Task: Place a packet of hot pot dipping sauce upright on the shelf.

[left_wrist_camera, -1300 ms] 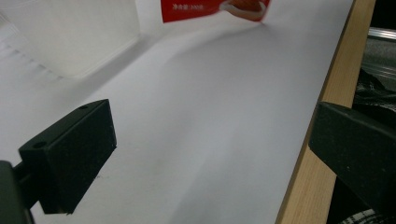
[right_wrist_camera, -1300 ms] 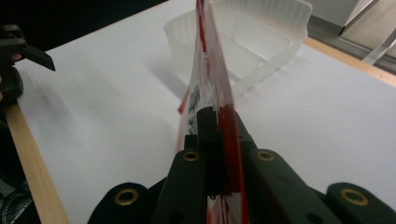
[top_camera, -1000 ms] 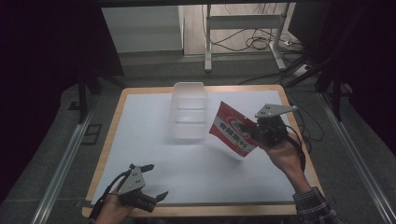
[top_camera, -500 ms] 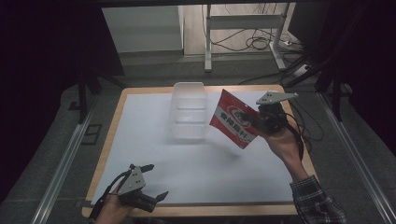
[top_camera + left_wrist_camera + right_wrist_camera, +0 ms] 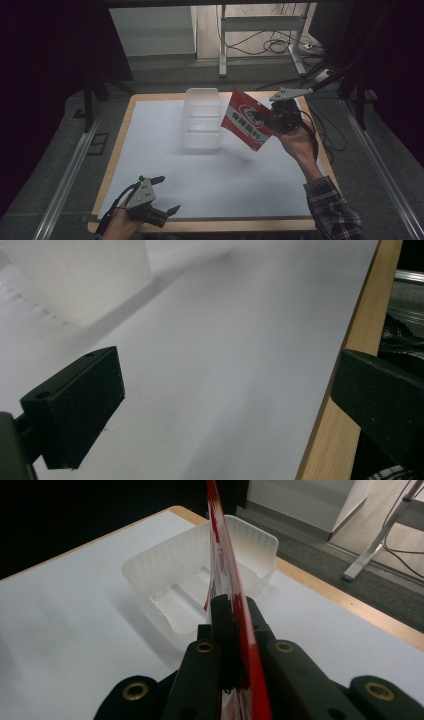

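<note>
Right gripper [image 5: 270, 119], jaws clamped on a red pouch [image 5: 247, 125] whose print is too small to read, holds it tilted in the air just right of the clear tub [image 5: 202, 120], nearer the tub than a second ago; left gripper [image 5: 162, 195] rests open, empty, at the table's [image 5: 125, 125] near edge.

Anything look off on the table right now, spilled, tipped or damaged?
Nothing stands out. The red snack bag is intact, clamped edge-on in the right tongs in the air beside the clear plastic bin, which sits upright on the table. The left tongs hold nothing.
</note>
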The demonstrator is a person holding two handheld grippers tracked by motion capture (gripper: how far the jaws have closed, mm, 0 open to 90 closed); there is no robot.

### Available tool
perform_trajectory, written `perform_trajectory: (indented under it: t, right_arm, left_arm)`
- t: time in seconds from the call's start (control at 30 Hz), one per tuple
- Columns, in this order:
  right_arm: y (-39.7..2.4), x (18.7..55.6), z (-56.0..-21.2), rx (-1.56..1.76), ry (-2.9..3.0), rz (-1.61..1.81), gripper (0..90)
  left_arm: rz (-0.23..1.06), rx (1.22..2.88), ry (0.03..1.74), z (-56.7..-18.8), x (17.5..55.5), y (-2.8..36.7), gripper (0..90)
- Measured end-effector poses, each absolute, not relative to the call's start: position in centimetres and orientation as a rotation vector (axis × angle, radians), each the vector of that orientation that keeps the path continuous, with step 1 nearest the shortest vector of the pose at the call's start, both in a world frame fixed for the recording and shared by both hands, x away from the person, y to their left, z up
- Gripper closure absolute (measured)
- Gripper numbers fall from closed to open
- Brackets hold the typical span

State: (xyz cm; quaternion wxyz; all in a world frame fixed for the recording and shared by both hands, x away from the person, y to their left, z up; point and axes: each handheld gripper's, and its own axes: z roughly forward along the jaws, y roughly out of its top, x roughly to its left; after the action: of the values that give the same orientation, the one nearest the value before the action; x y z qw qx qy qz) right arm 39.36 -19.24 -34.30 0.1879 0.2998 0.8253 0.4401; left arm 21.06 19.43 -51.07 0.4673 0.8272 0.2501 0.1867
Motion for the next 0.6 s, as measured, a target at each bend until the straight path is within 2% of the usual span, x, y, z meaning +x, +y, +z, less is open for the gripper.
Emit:
perform_trajectory:
  t: [0.6]
  right_arm:
    - [-15.9,41.6,-34.0,0.798,2.362,1.262,87.8]
  left_arm:
    - [0.456,2.027,0.612,-51.1,21.1,19.5,0.8]
